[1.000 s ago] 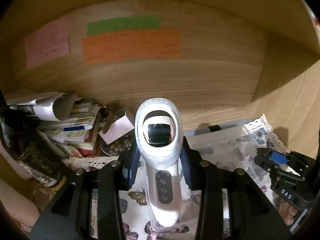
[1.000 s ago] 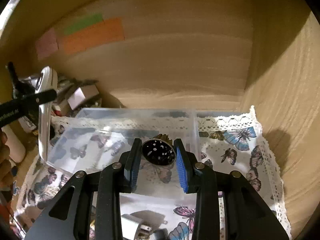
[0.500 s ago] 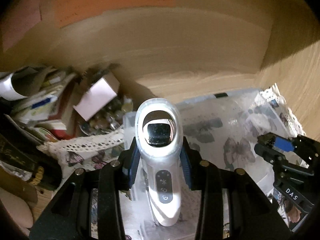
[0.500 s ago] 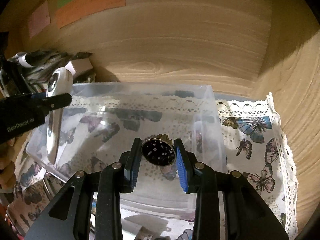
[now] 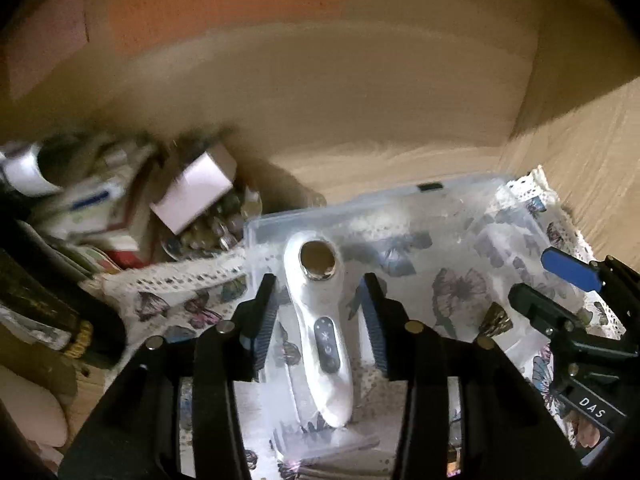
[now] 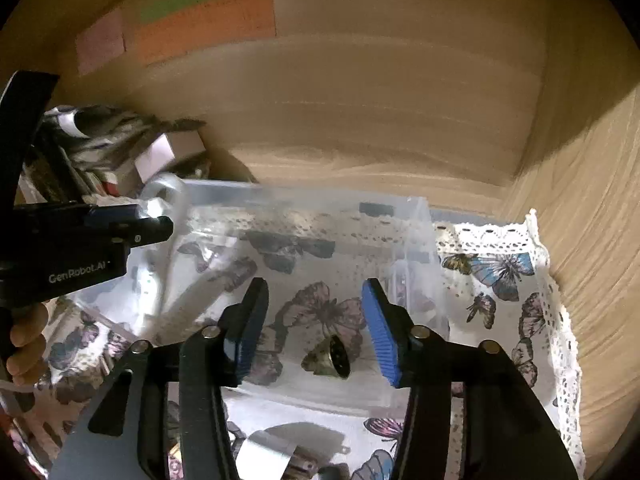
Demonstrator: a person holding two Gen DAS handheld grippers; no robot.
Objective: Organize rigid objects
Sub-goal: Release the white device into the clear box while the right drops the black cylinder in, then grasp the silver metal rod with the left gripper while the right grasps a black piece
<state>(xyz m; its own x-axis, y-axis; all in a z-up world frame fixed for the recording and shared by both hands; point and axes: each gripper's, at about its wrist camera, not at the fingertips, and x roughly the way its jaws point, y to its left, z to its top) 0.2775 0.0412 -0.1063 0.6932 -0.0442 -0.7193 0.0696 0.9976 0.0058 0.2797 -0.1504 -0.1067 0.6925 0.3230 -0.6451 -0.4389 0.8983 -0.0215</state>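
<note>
— What has been moved since half a second ago?

— Both things have been let go. The white plastic device [image 5: 316,320], smooth and long with a round shiny hole at its top, was pinched in the left gripper [image 5: 318,320] before. Now it is laid flat in the clear plastic box [image 5: 460,196], along the box's left wall. The small round metal piece [image 6: 330,358], dark on its face and gold at its back, was pinched in the right gripper [image 6: 312,330]. Now it is laid on the box's floor, near the front wall.

— How are the grippers held?

— Both are spread wide, with blue ribbed pads. Nothing is gripped by either.

— What is the box set on?

— A cloth [image 6: 504,272] printed with butterflies and edged with white lace is spread under it. It is seen through the see-through floor.

— What else is seen?

— Boxes and papers [image 5: 120,208] are piled by the cloth's left edge, blurred. Coloured paper notes [image 6: 204,24] are stuck on the wooden back wall.
</note>
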